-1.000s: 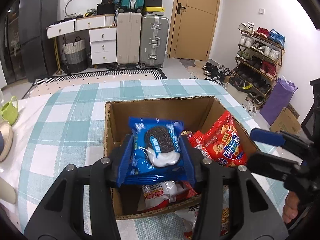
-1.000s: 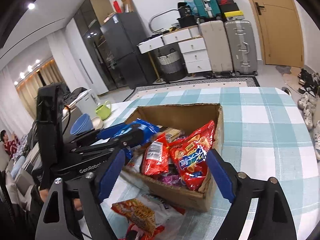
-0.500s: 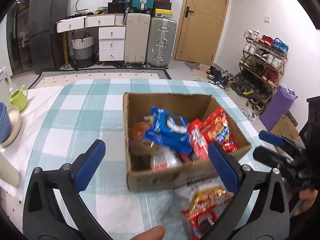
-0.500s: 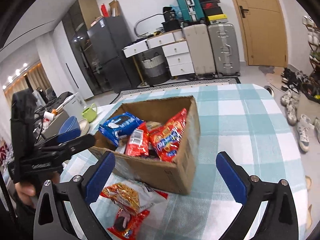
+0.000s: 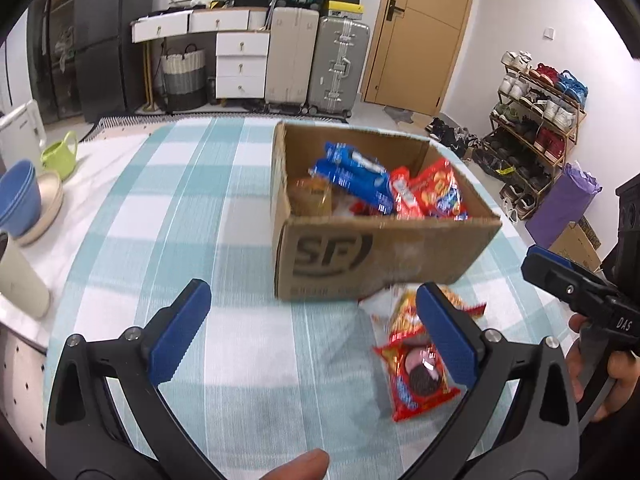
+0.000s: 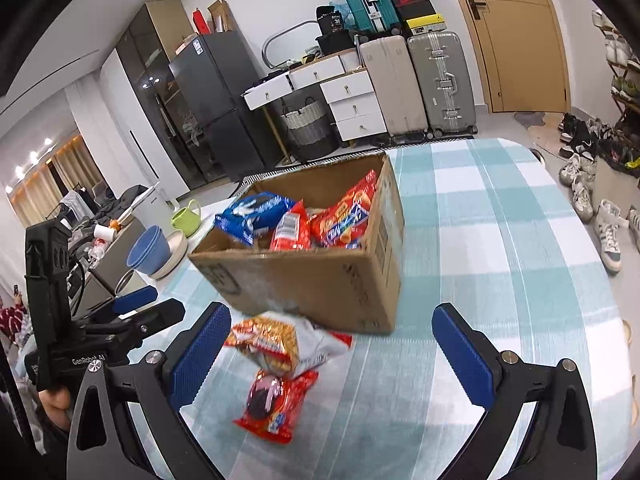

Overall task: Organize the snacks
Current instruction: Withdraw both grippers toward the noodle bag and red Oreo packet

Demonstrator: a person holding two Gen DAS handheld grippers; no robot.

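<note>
Checked teal tablecloth (image 5: 168,208); suitcases (image 5: 316,60) by door; both grippers wide, empty.

I see the open cardboard box (image 5: 376,248) upright on the checked cloth, with a blue cookie pack (image 5: 352,178) and red packets (image 5: 436,194) leaning inside. At its six o'clock lie a red cookie pack (image 5: 416,380) and an orange-white bag (image 6: 276,340), flat, touching.

A table (image 5: 224,216) under a teal-and-white checked cloth carries an open cardboard box (image 5: 372,252) of snack packets at about one o'clock in the left wrist view. Two loose packets lie at the box's near side: an orange-and-white bag (image 6: 280,340) touching it, and a red cookie packet (image 6: 276,404) just nearer. At nine o'clock stand stacked bowls (image 5: 24,204), a green cup (image 5: 60,154) and a beige tumbler (image 5: 20,280).
</note>
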